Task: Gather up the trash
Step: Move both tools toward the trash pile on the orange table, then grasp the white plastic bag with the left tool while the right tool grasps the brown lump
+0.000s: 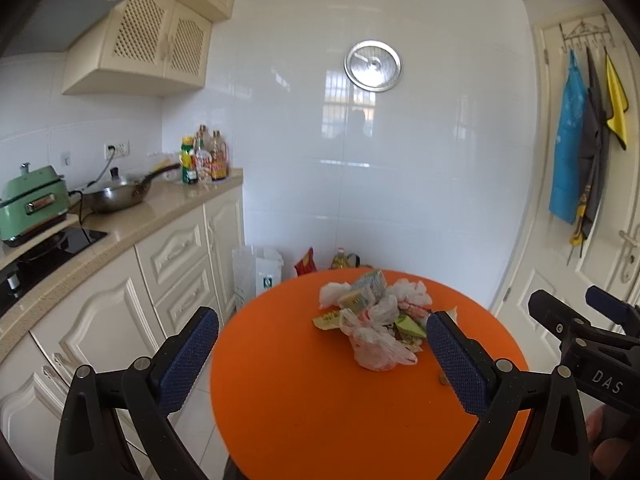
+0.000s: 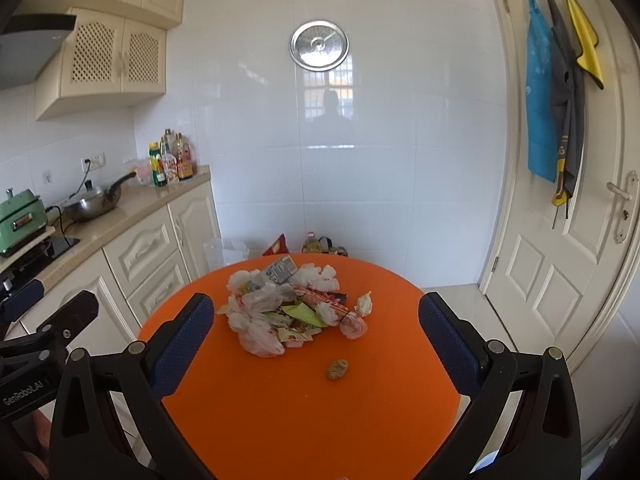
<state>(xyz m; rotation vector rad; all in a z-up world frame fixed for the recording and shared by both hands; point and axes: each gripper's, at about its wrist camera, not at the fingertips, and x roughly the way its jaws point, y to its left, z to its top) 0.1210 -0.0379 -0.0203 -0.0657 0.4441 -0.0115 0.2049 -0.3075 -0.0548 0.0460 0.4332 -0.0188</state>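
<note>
Desk [image 2: 280, 420]: round, orange.
Trash pile [image 2: 288, 308]: plastic bags, crumpled tissues, wrappers and small cartons heaped on the desk's far half.
Brown scrap [image 2: 337, 369]: lying apart from the pile, nearer me.
My left hand-held gripper [image 1: 322, 344]: spread wide, holding nothing, above the desk's near side.
My right hand-held gripper [image 2: 316, 332]: likewise wide apart, empty.

A round orange table [image 2: 280, 420] carries a trash pile [image 2: 288, 308] on its far half: crumpled white tissues, clear plastic bags, torn wrappers, a green paper scrap and a small blue-and-white carton at the back. Nearer, apart from the pile, lies a small brown lump [image 2: 337, 369]. The table's near half is bare.
</note>
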